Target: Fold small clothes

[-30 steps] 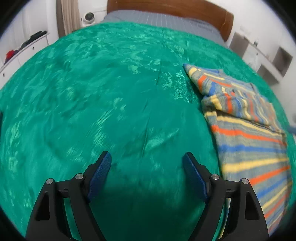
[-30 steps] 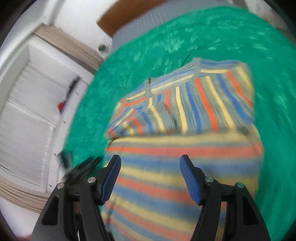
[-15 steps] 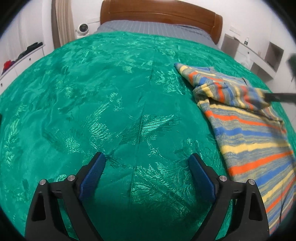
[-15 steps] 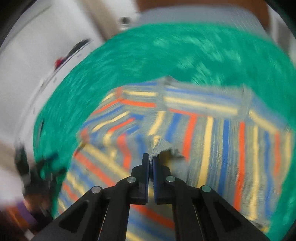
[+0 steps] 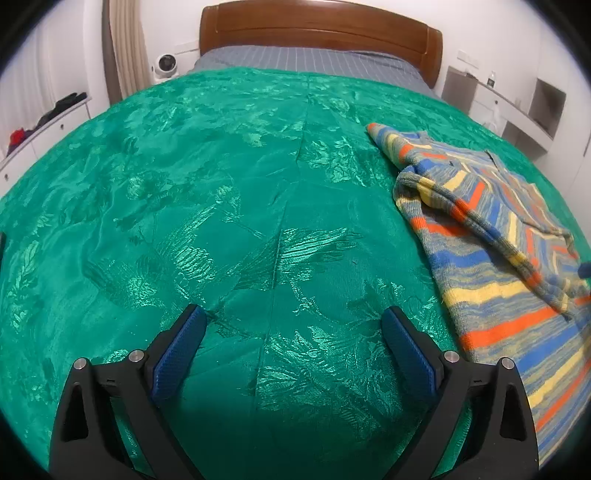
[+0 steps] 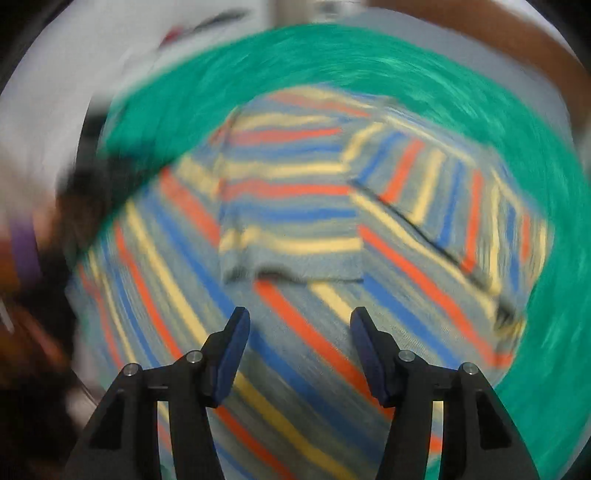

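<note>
A small knitted sweater (image 5: 491, 251) with blue, orange and yellow stripes lies on the green bedspread (image 5: 221, 206), at the right of the left wrist view. One sleeve is folded across its body. My left gripper (image 5: 291, 336) hovers over bare bedspread to the sweater's left, jaws wide and still opening, nothing between them. In the blurred right wrist view the sweater (image 6: 295, 206) fills the middle, with the folded sleeve's cuff lying just beyond my right gripper (image 6: 299, 339). Its jaws are opening and no cloth sits between the pads.
A wooden headboard (image 5: 317, 33) and grey striped sheet (image 5: 306, 61) close the bed's far end. White drawers (image 5: 40, 136) with dark clothes on top stand at the left, white shelving (image 5: 517, 107) at the right. A small white fan (image 5: 166, 64) sits beside the curtain.
My right gripper shut on the sleeve cuff half a second ago, then let it go and opened; the sleeve now lies across the sweater's body. The left jaws widened.
</note>
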`<control>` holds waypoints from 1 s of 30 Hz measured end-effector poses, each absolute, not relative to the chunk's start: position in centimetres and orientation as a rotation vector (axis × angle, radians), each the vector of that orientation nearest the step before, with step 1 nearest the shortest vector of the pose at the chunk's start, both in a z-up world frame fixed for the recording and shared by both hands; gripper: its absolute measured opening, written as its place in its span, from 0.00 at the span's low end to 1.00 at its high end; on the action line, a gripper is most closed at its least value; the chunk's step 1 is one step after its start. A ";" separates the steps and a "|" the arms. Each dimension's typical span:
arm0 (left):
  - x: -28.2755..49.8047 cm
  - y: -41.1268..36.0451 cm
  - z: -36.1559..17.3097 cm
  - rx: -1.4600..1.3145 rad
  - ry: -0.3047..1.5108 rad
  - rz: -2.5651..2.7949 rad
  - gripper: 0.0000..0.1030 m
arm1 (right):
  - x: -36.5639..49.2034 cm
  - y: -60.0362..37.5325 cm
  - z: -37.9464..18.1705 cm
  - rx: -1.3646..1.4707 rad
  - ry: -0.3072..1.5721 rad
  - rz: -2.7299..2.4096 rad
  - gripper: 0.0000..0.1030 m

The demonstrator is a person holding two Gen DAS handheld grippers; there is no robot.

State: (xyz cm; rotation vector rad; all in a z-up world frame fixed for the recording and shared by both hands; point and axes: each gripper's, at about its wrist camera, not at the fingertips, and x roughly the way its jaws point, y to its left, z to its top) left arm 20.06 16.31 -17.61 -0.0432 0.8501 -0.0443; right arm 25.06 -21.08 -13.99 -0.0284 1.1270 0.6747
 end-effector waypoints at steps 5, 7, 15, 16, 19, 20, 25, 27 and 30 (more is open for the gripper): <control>19.9 16.3 -17.6 -0.041 0.848 -0.043 0.95 | 29.1 -24.2 -17.9 0.579 1.283 0.492 0.53; 19.8 16.3 -17.6 -0.044 0.845 -0.045 0.95 | 29.6 -24.2 -18.6 0.619 1.264 0.438 0.53; 19.5 16.4 -17.7 -0.049 0.830 -0.049 0.95 | 32.1 -22.7 -14.2 0.461 1.151 0.420 0.04; 19.5 16.4 -17.7 -0.049 0.828 -0.049 0.95 | 33.5 -22.8 -11.9 0.384 1.085 0.411 0.04; 19.5 16.3 -17.7 -0.048 0.826 -0.047 0.95 | 37.3 -23.2 -8.7 0.211 0.971 0.370 0.04; 19.5 16.3 -17.7 -0.047 0.826 -0.046 0.95 | 38.4 -23.1 -8.6 0.187 0.973 0.363 0.04; 19.3 16.3 -17.6 -0.048 0.826 -0.047 0.95 | 41.2 -25.7 -12.4 0.245 1.100 0.271 0.30; 19.4 16.3 -17.5 -0.050 0.834 -0.047 0.95 | 39.9 -27.0 -12.8 0.331 1.081 0.292 0.30; 20.2 16.7 -16.7 -0.119 0.866 -0.089 0.95 | 38.3 -27.5 -14.1 0.433 1.125 0.384 0.31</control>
